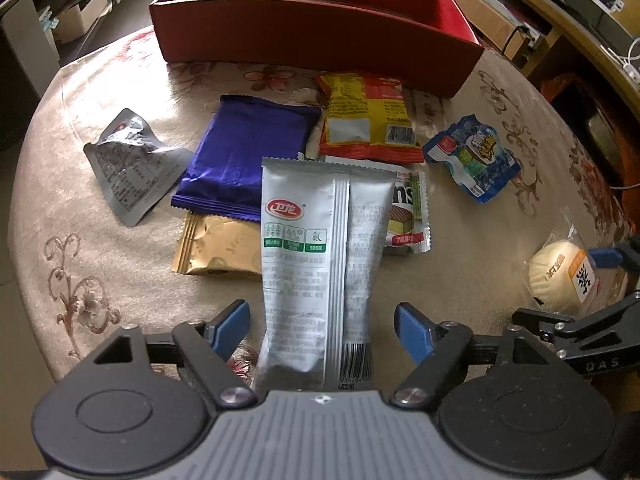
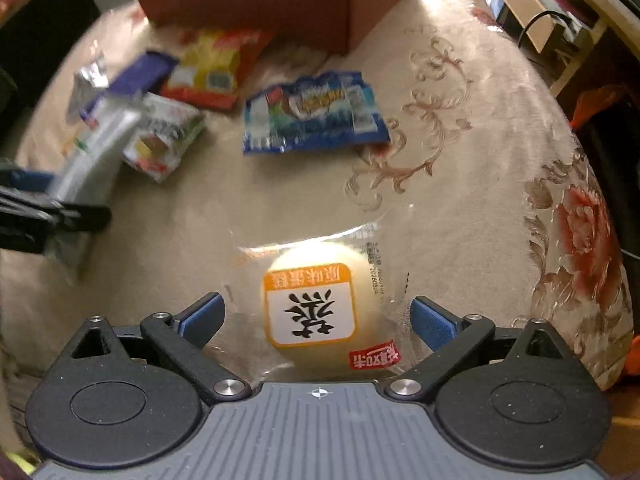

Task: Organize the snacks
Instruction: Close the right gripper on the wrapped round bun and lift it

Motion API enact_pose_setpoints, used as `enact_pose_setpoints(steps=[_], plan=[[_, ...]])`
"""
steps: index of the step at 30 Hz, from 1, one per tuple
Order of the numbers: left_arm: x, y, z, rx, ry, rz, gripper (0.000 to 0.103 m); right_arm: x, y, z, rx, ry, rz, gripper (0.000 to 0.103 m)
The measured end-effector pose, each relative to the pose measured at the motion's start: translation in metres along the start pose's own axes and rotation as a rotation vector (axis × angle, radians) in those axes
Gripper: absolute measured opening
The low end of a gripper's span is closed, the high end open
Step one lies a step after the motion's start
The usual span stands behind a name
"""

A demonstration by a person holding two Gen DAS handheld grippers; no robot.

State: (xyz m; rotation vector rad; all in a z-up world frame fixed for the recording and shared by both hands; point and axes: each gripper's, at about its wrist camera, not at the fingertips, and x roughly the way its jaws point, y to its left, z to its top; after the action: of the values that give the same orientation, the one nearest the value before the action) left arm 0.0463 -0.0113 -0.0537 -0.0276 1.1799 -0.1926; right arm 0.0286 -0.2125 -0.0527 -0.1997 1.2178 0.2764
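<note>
2 grippers spread wide: left gripper (image 1: pixel 322 326) around silver packet (image 1: pixel 320 256), right gripper (image 2: pixel 318 320) around bun (image 2: pixel 320 308).

- A beige floral tablecloth (image 1: pixel 100 264) with brown scrollwork and red blossoms covers the round surface.
- A cardboard box (image 1: pixel 80 20) sits on the floor at far left, beyond the surface's edge.
- A long cardboard box (image 2: pixel 532 4) lies at upper right, with a black cable (image 2: pixel 536 26) looping over it.

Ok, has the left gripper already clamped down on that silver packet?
No, the left gripper is open: its blue pads stand apart on either side of the silver packet, with visible gaps.
</note>
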Motion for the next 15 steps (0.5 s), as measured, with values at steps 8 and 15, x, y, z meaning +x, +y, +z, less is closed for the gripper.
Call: enact_pose_setpoints(steps=[8,15], plan=[[0.0009,-0.0038,-0.0020,0.029,-0.020,0.028,0.082,0.0041,0.0057,-0.0020,0.003,-0.040,-0.026,0.103],[-0.0046,-0.0022,-0.0063,0.016,-0.045,0.094,0.048,-0.0014,0.0080,-0.0037,0.071,-0.040,-0.052,0.092]])
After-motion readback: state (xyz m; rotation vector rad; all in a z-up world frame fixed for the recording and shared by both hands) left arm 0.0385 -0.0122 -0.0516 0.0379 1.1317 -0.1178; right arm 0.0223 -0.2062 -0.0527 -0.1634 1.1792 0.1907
